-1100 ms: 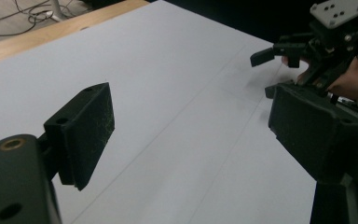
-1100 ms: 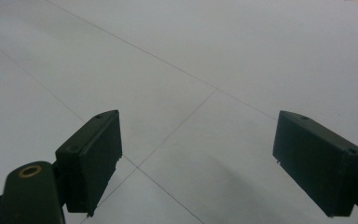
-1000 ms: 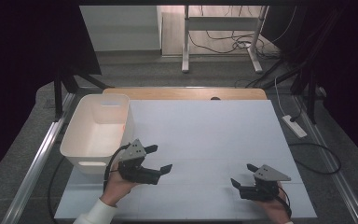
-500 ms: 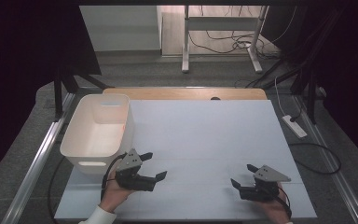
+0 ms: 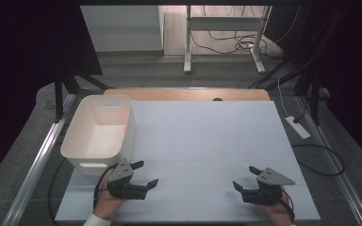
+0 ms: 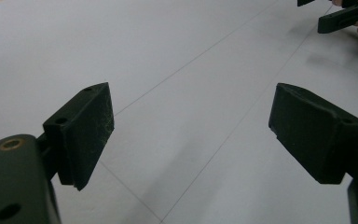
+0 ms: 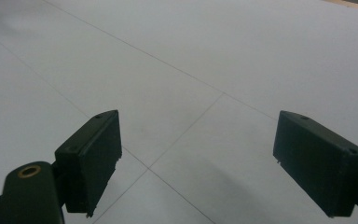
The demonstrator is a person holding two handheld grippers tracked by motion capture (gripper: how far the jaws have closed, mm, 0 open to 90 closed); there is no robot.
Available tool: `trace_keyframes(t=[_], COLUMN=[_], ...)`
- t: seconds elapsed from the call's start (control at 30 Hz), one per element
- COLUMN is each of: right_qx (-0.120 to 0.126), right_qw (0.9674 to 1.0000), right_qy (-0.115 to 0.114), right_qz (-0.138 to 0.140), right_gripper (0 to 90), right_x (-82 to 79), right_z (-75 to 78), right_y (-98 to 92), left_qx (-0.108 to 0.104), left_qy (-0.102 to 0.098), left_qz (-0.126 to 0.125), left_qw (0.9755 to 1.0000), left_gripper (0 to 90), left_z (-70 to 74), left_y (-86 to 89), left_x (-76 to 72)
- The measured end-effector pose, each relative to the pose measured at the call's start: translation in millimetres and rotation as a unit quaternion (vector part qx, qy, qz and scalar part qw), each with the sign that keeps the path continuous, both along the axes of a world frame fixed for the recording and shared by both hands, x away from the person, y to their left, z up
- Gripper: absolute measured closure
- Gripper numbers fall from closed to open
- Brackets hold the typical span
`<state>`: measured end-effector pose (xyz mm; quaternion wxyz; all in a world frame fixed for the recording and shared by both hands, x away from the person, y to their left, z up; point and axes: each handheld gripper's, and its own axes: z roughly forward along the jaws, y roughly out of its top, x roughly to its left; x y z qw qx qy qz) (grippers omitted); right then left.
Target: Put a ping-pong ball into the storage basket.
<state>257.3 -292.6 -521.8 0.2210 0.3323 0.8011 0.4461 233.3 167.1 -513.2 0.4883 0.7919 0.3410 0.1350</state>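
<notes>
While both claws are resting low at the near edge of the worktop (image 5: 207, 136), the person is holding them idle rather than working on anything, so the step in hand reads as a ready pose. The left claw (image 5: 143, 173) is sitting at about seven o'clock on the white sheet, its jaws spread wide and gripping nothing; the left gripper view is showing only bare worktop between the two black pads (image 6: 86, 133). The right claw (image 5: 246, 178) is lying at about five o'clock, likewise wide open and empty, with plain sheet and its thin seam lines showing between its fingers (image 7: 93, 156). The two claws are well apart from each other.

The thing nearest to them is the white bin (image 5: 99, 134), which is standing upright at about nine o'clock along the left side of the worktop, its near wall just beside the left claw but apparently not touching it. Its inside is looking empty from the high view.

Judging from this, the next move is probably calling on the left claw, since it is the closer one: a short swing toward ten o'clock would bring its open jaws over the bin's near rim, where they would need to straddle the thin wall squarely before closing.
</notes>
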Motion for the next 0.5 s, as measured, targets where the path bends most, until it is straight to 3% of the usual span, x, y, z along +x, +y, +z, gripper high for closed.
trace_keyframes(t=[0.2,0.5], right_qx=[0.014,0.012], right_qw=[0.9999,0.9999], right_qy=[0.003,0.004], right_qz=[0.001,-0.002], right_gripper=[14.9,15.0], right_x=[-1.3,-0.4], right_z=[1.9,1.1], right_y=[-1.6,-3.9], left_qx=[-0.003,-0.002], left_qy=[0.003,0.001], left_qz=[0.003,0.006], left_qw=[1.0000,1.0000], left_gripper=[14.9,14.9], left_z=[-1.9,-1.8], left_y=[3.7,2.3], left_x=[0.6,0.2])
